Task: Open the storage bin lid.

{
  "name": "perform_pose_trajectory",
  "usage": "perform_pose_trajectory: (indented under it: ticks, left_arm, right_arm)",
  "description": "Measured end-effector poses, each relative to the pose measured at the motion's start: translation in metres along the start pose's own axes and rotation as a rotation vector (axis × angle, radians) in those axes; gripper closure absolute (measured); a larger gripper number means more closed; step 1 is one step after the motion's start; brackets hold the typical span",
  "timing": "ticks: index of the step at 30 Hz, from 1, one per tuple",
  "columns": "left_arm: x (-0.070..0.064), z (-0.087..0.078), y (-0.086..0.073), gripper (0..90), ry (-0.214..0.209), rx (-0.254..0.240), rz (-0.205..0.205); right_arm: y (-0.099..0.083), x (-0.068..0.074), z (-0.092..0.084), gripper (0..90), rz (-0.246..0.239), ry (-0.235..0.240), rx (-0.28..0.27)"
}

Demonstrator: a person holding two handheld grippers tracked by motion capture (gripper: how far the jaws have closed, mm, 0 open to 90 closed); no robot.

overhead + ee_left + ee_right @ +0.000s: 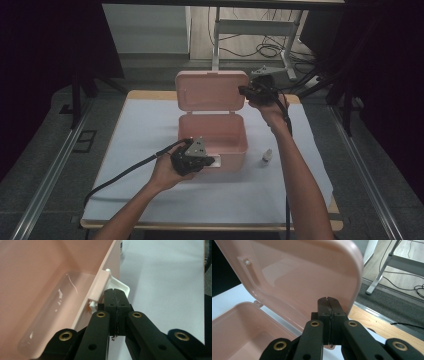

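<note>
Pink box (212,134) near the middle of the white-covered table (140,190), lid (211,91) standing open and upright at the back. Left gripper (115,293) clenched shut, nothing between its jaws, tips against the white latch (120,285) on the box's front wall. Right gripper (328,302) also clenched shut and empty, tips at the lid's right edge. Small bottle (267,156) just right of the box.

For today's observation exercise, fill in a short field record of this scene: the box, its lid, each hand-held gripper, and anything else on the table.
box: pink box, open, nothing seen inside
lid: pink lid raised upright behind the box
left hand-held gripper: jaws shut, tip at the white latch on the box's front wall
right hand-held gripper: jaws shut, tip at the lid's right edge
other: small bottle on the white table cover, right of the box
</note>
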State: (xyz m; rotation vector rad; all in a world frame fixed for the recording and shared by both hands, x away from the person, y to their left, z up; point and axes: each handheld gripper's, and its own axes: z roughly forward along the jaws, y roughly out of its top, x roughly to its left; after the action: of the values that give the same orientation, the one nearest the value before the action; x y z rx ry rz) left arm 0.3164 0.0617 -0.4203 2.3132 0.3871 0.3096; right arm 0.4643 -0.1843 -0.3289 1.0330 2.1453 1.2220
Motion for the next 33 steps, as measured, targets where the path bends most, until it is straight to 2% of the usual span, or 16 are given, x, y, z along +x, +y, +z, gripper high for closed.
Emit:
perform_pose_trajectory:
  ticks: [3,19,26,27,33]
  left_arm:
    - [0.0,0.0,0.0,90.0,0.001,-0.002,0.0]
    - [-0.001,0.0,0.0,90.0,0.002,0.001,-0.002]
    - [-0.001,0.001,0.0,90.0,0.0,-0.011,-0.013]
    - [0.0,0.0,0.0,90.0,-0.001,-0.001,-0.003]
    - [0.0,0.0,0.0,90.0,-0.004,-0.002,-0.008]
  right_arm:
    - [-0.003,-0.004,0.004,88.7,0.011,-0.015,0.014]
    - [-0.019,-0.01,0.018,88.4,0.028,-0.02,0.064]
    - [-0.026,-0.012,0.013,88.3,0.03,-0.02,0.065]
    - [-0.027,-0.012,0.011,88.3,0.028,-0.022,0.065]
    - [-0.033,-0.016,0.003,88.3,0.026,-0.026,0.07]
